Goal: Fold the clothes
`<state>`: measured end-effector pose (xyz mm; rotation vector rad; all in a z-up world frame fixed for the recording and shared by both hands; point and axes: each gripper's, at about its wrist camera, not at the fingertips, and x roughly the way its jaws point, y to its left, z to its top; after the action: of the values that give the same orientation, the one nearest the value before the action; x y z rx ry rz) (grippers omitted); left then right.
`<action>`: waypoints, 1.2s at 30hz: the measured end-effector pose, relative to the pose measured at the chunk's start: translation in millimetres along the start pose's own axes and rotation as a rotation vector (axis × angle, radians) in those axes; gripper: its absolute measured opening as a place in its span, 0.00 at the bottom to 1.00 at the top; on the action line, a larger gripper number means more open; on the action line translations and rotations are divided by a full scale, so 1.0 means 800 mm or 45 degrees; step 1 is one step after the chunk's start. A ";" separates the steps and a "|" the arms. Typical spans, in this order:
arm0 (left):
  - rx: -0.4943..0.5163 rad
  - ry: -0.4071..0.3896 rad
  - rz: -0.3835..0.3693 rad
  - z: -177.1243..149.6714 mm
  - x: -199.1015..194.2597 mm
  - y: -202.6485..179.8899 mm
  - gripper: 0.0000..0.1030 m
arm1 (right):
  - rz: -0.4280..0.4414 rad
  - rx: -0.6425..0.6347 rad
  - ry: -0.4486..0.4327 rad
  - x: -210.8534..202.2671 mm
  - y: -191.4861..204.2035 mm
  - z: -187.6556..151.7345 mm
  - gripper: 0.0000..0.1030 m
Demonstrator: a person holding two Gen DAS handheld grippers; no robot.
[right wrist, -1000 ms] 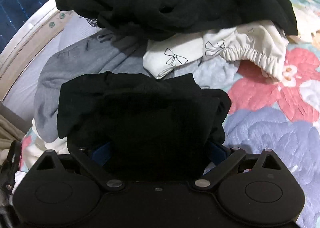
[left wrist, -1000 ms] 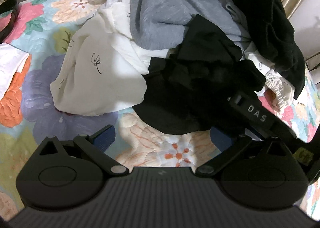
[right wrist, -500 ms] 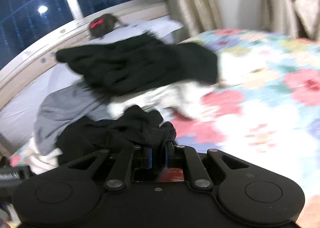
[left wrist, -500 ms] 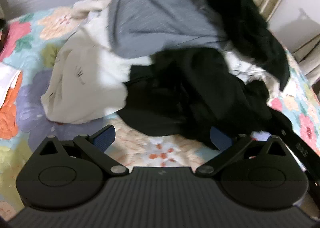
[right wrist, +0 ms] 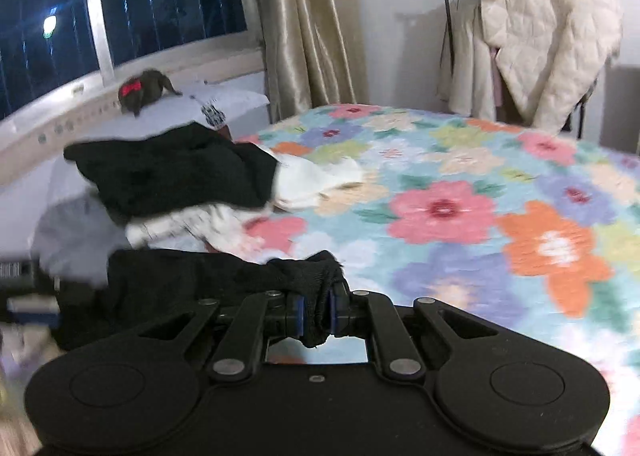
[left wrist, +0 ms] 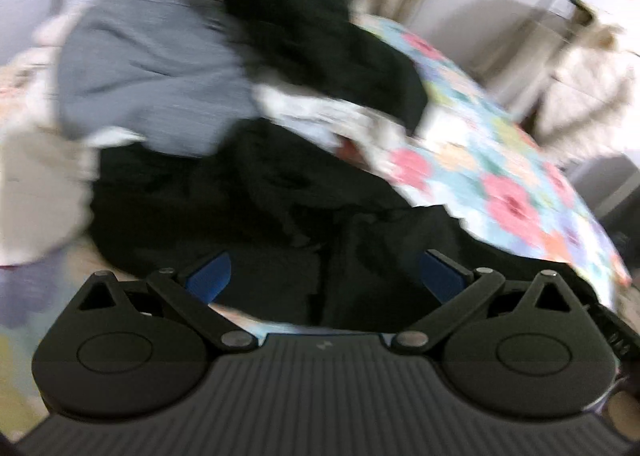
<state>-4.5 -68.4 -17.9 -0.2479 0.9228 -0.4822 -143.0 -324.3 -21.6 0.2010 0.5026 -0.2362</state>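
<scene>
- Your right gripper (right wrist: pixel 315 312) is clamped on a bunched edge of the black garment (right wrist: pixel 192 288), beside the pile (right wrist: pixel 176 172).
- Your left gripper (left wrist: pixel 324 276) gapes around limp, light cloth; pinch an opposite edge.

Black gripper (right wrist: pixel 316 314) bodies, blue pads (left wrist: pixel 208 280), silver pivot screws.

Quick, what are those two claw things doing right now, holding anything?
Left gripper: open, black garment lying between its fingers, not pinched.
Right gripper: shut on the black garment.
</scene>
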 end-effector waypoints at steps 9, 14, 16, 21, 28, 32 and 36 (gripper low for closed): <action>0.242 0.177 -0.083 -0.045 0.037 -0.112 1.00 | -0.288 -0.236 -0.001 -0.110 -0.091 -0.036 0.11; 0.486 0.159 -0.077 -0.096 0.047 -0.180 1.00 | -0.373 -0.112 0.019 -0.129 -0.164 -0.055 0.11; 0.616 0.074 -0.097 -0.117 0.041 -0.203 1.00 | -0.405 -0.006 -0.002 -0.140 -0.192 -0.060 0.11; 0.799 0.059 -0.078 -0.145 0.045 -0.236 1.00 | -0.389 0.271 0.028 -0.153 -0.262 -0.056 0.11; 0.712 0.114 -0.007 -0.119 0.084 -0.230 0.93 | -0.441 0.408 -0.037 -0.160 -0.319 -0.065 0.11; 0.653 0.140 -0.088 -0.105 0.101 -0.240 0.93 | -0.481 0.268 -0.037 -0.146 -0.335 -0.054 0.11; 0.695 0.120 -0.122 -0.105 0.121 -0.260 0.95 | -0.482 0.267 0.109 -0.110 -0.371 -0.066 0.13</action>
<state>-84.0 -297.0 -51.0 0.2297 0.8388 -0.8183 -322.6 -578.9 -62.4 0.3212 0.5992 -0.6531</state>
